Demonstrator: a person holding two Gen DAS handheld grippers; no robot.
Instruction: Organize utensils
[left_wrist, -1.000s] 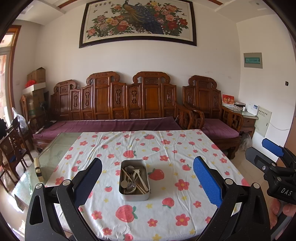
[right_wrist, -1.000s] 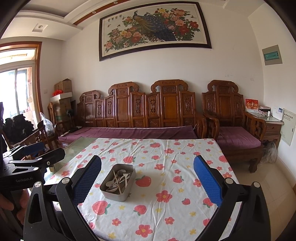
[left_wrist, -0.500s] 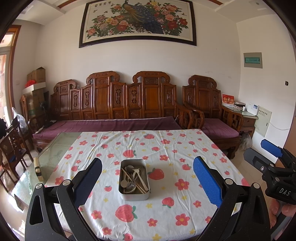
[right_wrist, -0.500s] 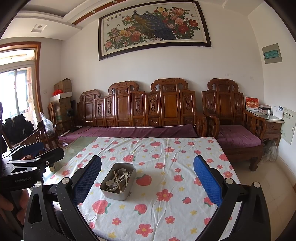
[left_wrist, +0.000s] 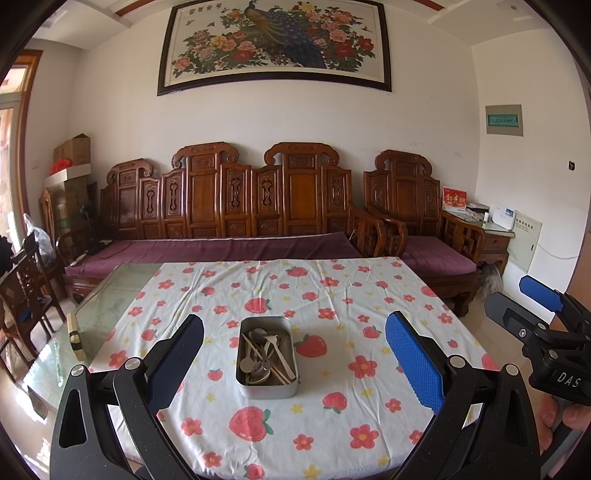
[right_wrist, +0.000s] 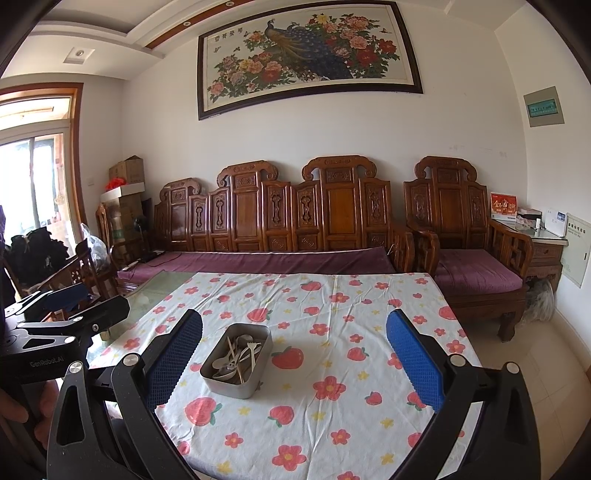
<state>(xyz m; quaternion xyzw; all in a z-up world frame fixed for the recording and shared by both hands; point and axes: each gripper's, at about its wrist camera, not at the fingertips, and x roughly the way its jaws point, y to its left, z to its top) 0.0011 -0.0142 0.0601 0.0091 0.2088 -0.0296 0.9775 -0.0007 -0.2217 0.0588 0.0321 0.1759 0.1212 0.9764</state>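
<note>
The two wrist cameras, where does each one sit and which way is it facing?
Left wrist: on the left gripper, facing the sofa across the table; open jaws frame the metal tin; the right gripper and fingers show at far right.
Right wrist: on the right gripper, same heading, set further right; open jaws, with the left gripper at far left.
Shared: the tin of utensils, the strawberry tablecloth, sofa, peacock painting.

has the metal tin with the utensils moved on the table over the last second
No. The tin sits by the same strawberry print on the cloth in the left wrist view, as before; no claw touches it.
</note>
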